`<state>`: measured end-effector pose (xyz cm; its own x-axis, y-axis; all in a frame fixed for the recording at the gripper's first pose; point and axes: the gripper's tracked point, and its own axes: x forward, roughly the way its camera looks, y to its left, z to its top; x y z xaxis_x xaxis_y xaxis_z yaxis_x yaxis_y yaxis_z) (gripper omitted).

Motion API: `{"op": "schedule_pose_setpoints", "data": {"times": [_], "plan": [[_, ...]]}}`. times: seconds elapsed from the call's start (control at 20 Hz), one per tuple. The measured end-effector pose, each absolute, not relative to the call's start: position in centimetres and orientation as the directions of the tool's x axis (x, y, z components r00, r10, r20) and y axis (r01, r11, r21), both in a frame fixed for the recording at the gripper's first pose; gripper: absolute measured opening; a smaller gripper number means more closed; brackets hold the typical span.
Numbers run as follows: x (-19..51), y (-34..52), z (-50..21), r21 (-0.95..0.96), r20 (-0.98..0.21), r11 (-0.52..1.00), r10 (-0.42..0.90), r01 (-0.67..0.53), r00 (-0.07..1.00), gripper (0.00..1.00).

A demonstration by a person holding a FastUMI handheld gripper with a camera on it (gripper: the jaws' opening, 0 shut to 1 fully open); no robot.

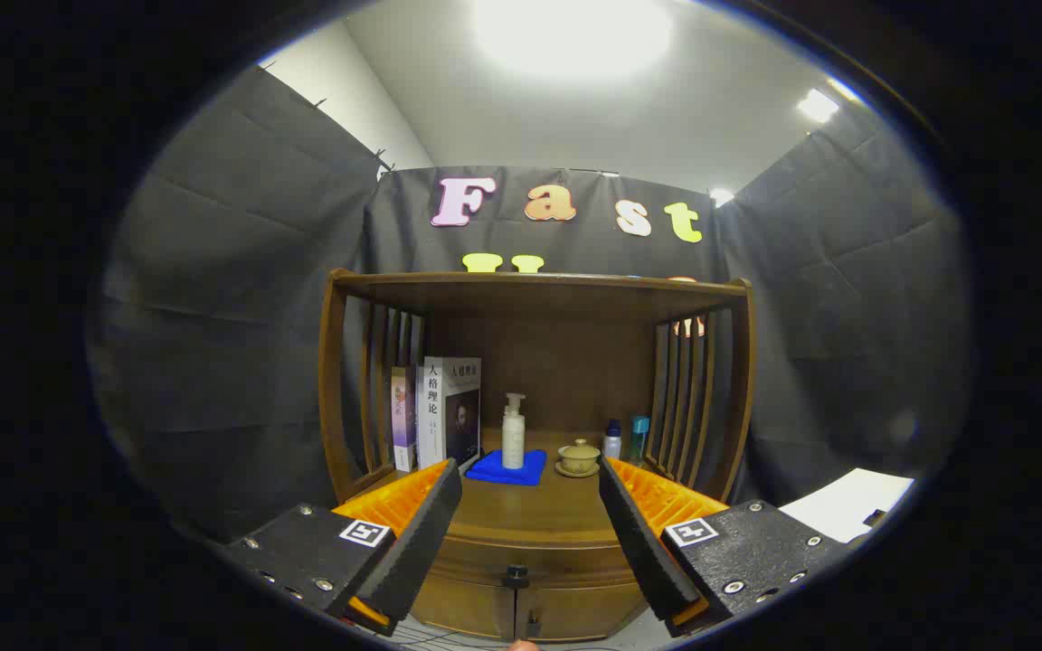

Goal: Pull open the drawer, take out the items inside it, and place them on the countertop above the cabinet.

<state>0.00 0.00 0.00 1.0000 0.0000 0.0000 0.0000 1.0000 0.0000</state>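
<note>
Gripper view: one wooden cabinet [535, 533] with a shelf frame on top. On its countertop [530, 506]: two books [438, 411] standing upright at the left, one white pump bottle [513, 432] standing on one blue cloth [507, 467], one lidded cup on a saucer [579, 457], two small bottles [625, 439] at the right. One drawer [521, 556] below the countertop, closed, one dark knob [516, 572]. Gripper [530, 488] level, aimed at the cabinet front, fingers spread wide, holding nothing; the knob sits low between them.
</note>
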Motion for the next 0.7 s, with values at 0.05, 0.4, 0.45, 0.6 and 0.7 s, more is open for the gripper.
{"op": "schedule_pose_setpoints", "data": {"times": [0.05,0.4,0.45,0.6,0.7], "plan": [[0.1,-0.2,-0.1,0.006,-0.001,1.0,-0.004,0.004,1.0,0.95],[0.2,-1.5,-0.3,0.054,-0.009,0.998,-0.02,0.021,1.0,0.95],[0.2,-1.7,-0.3,0.054,-0.01,0.998,-0.022,0.023,1.0,0.95],[0.2,-2.0,-0.6,0.056,-0.017,0.998,-0.026,0.027,1.0,0.95],[0.3,-2.1,-0.8,0.068,-0.022,0.997,-0.025,0.027,0.999,0.95]]}}
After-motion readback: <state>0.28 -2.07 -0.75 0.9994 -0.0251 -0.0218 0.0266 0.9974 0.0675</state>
